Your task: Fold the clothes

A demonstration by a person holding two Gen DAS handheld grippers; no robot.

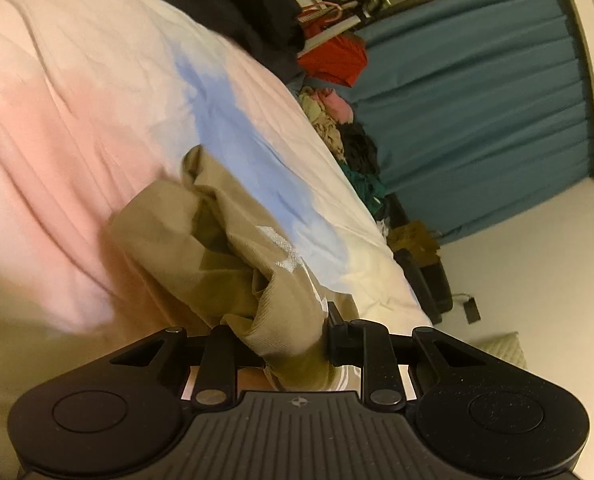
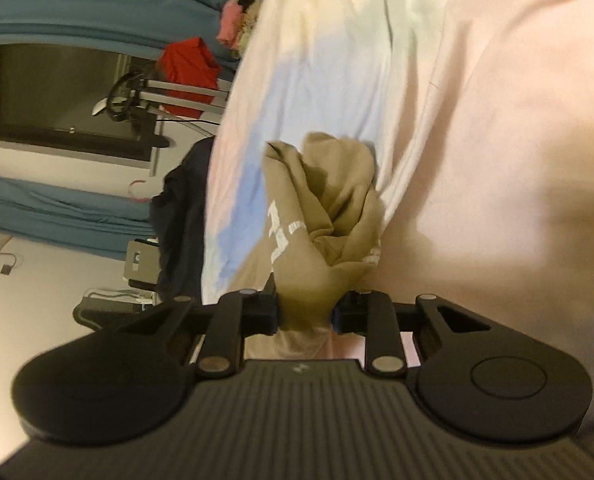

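A tan sweatshirt with white lettering hangs bunched over a pastel pink, blue and cream bed cover. My left gripper is shut on a ribbed edge of the sweatshirt, which fills the gap between its jaws. In the right wrist view the same tan sweatshirt is crumpled above the bed cover. My right gripper is shut on another part of the sweatshirt. The rest of the garment is hidden in its own folds.
A dark garment lies at the far end of the bed. A pile of mixed clothes and a red item sit beside the bed, before teal curtains. Black objects stand on the floor.
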